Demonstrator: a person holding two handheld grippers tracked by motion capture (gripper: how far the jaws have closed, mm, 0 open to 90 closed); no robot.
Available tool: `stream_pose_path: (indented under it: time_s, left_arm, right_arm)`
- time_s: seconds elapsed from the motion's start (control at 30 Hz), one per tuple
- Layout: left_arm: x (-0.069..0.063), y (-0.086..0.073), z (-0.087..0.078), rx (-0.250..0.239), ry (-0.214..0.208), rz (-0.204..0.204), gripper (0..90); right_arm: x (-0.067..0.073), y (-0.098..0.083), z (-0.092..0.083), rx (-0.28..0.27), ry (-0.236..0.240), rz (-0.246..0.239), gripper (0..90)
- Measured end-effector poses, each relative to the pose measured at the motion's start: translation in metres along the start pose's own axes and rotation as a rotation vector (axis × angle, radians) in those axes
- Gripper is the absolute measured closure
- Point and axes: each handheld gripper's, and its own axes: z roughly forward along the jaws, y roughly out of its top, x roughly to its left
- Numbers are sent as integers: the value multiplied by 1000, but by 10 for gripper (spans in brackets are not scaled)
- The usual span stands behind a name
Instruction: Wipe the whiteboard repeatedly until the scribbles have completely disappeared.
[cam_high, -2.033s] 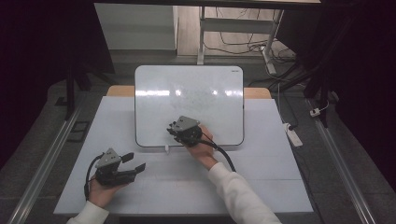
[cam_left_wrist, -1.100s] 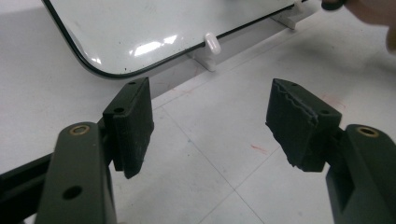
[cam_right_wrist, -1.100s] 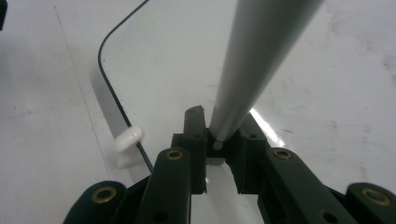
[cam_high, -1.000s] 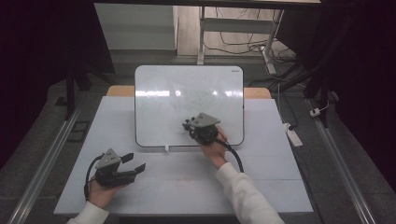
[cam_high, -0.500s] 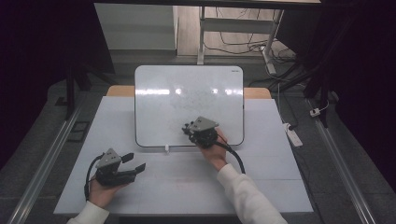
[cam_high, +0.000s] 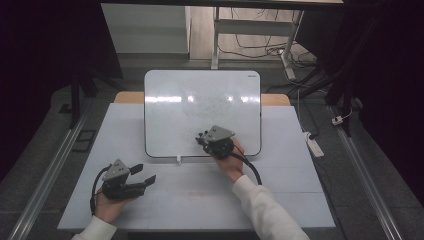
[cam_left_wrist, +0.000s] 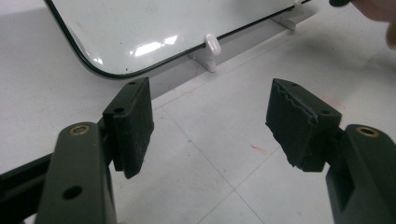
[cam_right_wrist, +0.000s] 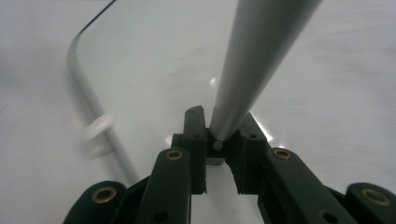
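Observation:
A white whiteboard (cam_high: 200, 100) lies on the table, its lower left corner (cam_left_wrist: 140, 28) also in the left gripper view. My right gripper (cam_high: 204, 137) hovers over the board's lower right part, jaws pointing left. It is shut (cam_right_wrist: 217, 135) on a slim grey rod (cam_right_wrist: 261, 51), perhaps a pen, which runs up and away over the board surface (cam_right_wrist: 154, 70). My left gripper (cam_high: 142, 175) rests in the hand at the table's front left, below the board. Its jaws (cam_left_wrist: 210, 126) stand open with only tabletop between them.
A small white foot or clip (cam_high: 178, 160) sticks out under the board's front edge (cam_left_wrist: 211, 44). The pale tabletop (cam_high: 280, 190) carries faint red marks. A power strip (cam_high: 312, 142) and cables lie on the floor to the right; metal rails flank the table.
The right gripper has slid to the right over the board's lower part since the earliest frame, then stayed almost still. The left gripper has not moved.

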Motion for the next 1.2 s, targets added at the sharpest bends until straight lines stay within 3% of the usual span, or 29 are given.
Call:
stream_pose_path:
  time_s: [0.07,0.1,0.17,0.23,0.33,0.4,0.5,0.57,0.67,0.77,0.83,0.97,1.07,1.1,1.2]
  left_arm:
    - [1,0,0,-1,0,-2,327]
    - [1,0,1,0,-1,-3,327]
    - [1,0,1,3,-3,-3,327]
    - [1,0,0,1,-2,0,327]
    - [0,0,-1,-3,0,0,327]
    - [1,0,0,-2,1,-3,327]
    - [1,0,1,3,0,-2,327]
    - [0,0,0,1,2,1,327]
    - [0,0,0,0,3,0,327]
    - [1,0,1,2,3,-1,327]
    - [1,0,1,2,3,-2,327]
    - [2,0,-1,-4,3,-1,327]
    - [2,0,-1,-5,3,-2,327]
    - [2,0,-1,-5,3,-2,327]
    - [3,0,0,-1,2,-4,327]
  right_arm:
    - [-6,0,-2,-19,-15,47,775]
    - [-1,-1,-2,-9,-20,32,775]
    - [9,-2,2,17,32,-6,775]
    - [13,-3,3,27,48,-45,776]
    - [-3,-4,-4,2,5,11,776]
    - [-5,-4,-6,-3,-7,37,775]
    - [14,-6,2,25,51,-35,775]
    - [21,-5,5,26,53,-71,776]
    - [9,0,7,-19,32,-5,776]
    - [1,8,10,-42,-6,8,775]
    - [0,12,15,-49,3,27,775]
    - [5,15,18,-17,55,-65,776]
    - [-11,13,12,-35,43,37,775]
    - [-12,12,10,-34,43,43,776]
    - [-5,10,8,16,58,-5,775]
